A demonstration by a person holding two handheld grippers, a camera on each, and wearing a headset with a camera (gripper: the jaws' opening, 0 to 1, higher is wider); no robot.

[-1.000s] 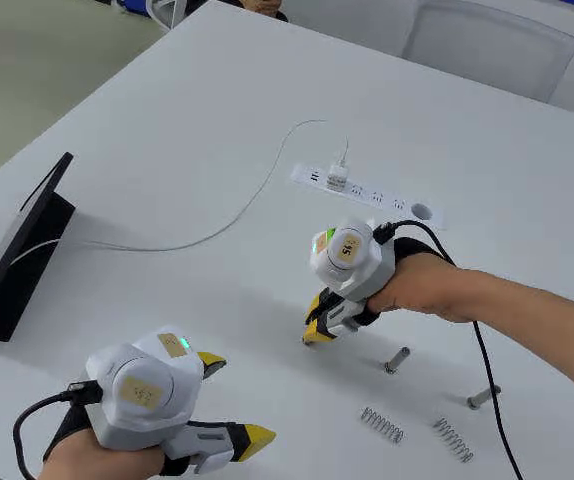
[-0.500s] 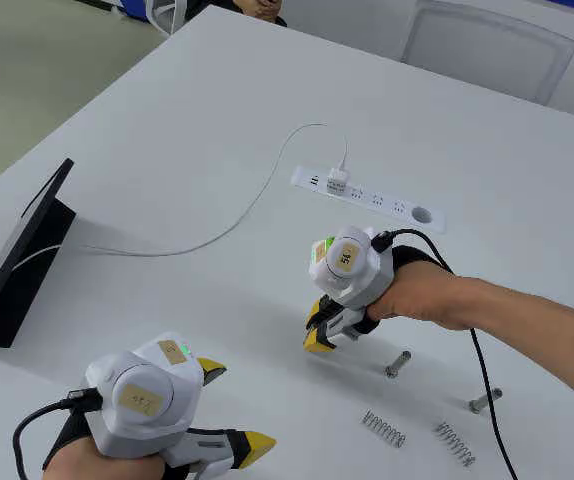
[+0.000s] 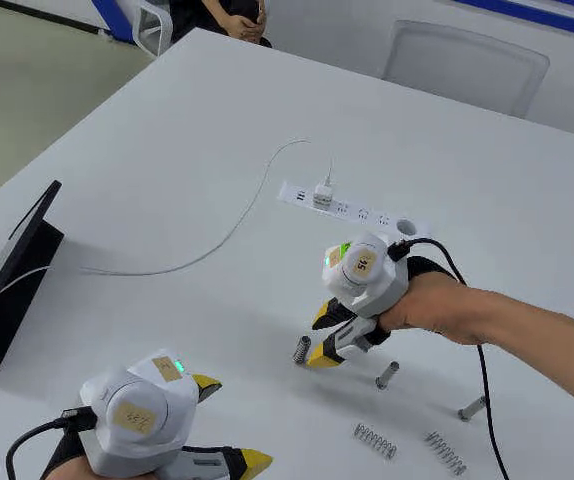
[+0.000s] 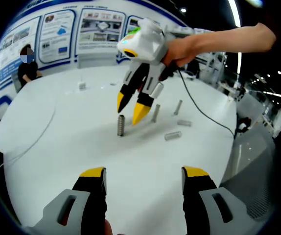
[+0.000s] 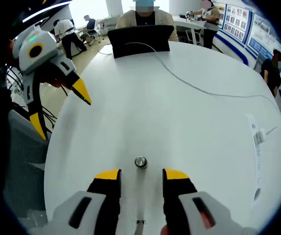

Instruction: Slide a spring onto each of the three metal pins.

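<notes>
A short metal pin with a spring around it (image 3: 301, 350) stands upright on the white table (image 3: 167, 170). My right gripper (image 3: 317, 338) is open just right of it, yellow tips apart and holding nothing. In the right gripper view the sprung pin (image 5: 140, 162) sits just ahead of my open right gripper (image 5: 140, 175). Two bare pins (image 3: 387, 375) (image 3: 472, 408) stand further right. Near the front edge lie two loose springs (image 3: 375, 440) (image 3: 445, 452). My left gripper (image 3: 231, 422) waits open at the front left; its own view shows the sprung pin (image 4: 121, 125) below the right gripper (image 4: 130, 110).
A white power strip (image 3: 352, 210) with a plug and a long white cable (image 3: 227, 235) lies behind the right gripper. A black tablet on a stand (image 3: 7, 280) sits at the left edge. A chair (image 3: 467, 65) stands beyond the table, and a person sits far off.
My right gripper's jaws have gone from together to apart, and the pin with its spring now stands free beside them. The camera has shifted. The left gripper has barely moved.
</notes>
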